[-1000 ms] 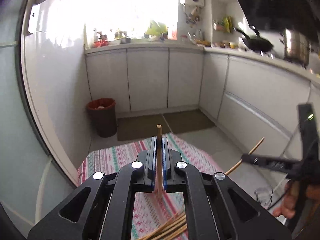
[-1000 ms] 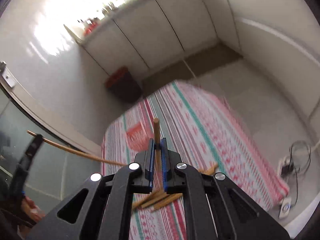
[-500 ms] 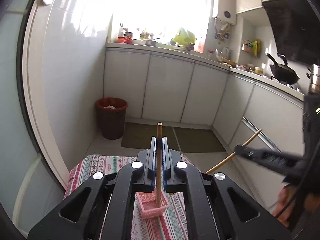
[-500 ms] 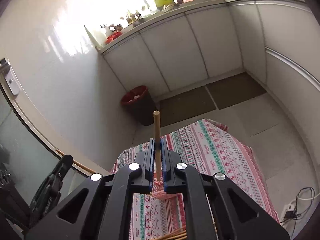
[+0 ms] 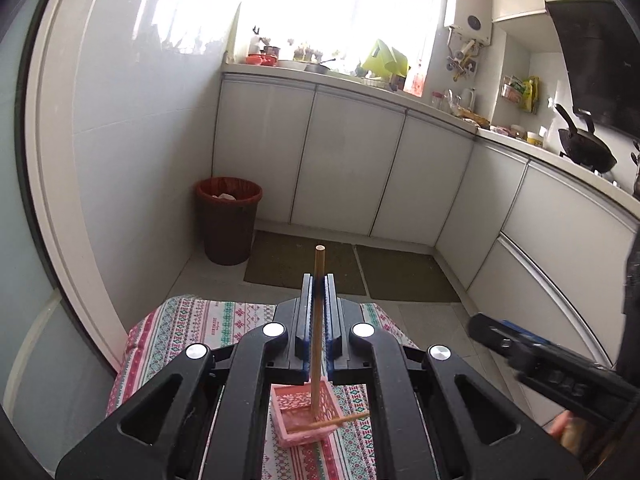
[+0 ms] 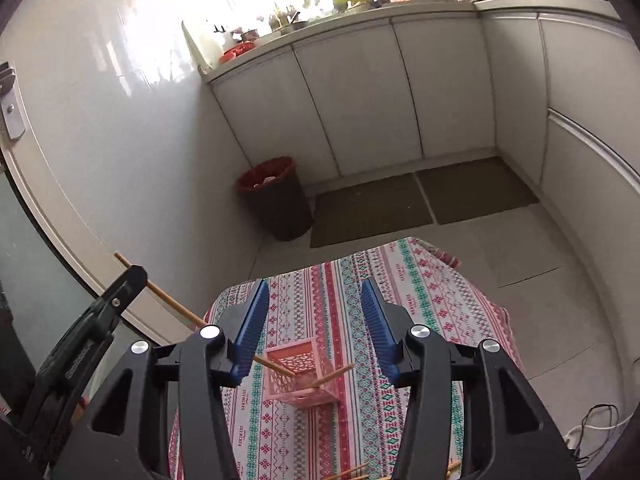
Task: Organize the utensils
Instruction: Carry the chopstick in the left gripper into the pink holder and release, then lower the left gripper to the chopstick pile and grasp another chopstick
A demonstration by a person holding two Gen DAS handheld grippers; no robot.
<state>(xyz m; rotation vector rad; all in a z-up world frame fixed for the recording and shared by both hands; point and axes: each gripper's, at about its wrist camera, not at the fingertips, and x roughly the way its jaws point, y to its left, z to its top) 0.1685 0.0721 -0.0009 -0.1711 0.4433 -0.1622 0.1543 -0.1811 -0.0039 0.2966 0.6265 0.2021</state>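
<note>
down at 6 o'clock in the left view, the left gripper [image 5: 316, 312] is squeezed tight on a thin wooden chopstick [image 5: 318, 332] whose low end pokes into the little pink basket [image 5: 306, 432] on the striped cloth [image 5: 224, 320]. one more chopstick [image 5: 328, 423] already leans inside, and the right gripper [image 6: 316, 326] hangs wide apart with nothing in it. the stick looks light, stiff and smooth, so i think holding it near the middle is best, and the small basket may tip easily.

- 2 grippers: left gripper [image 5: 318, 316], right gripper [image 6: 314, 322]
- 1 pink basket [image 6: 301, 376]
- 2 chopsticks at basket, one [image 5: 317, 332] clamped
- 1 bin [image 5: 228, 220], 10 o'clock
- 2 floor mats [image 6: 372, 212]
</note>
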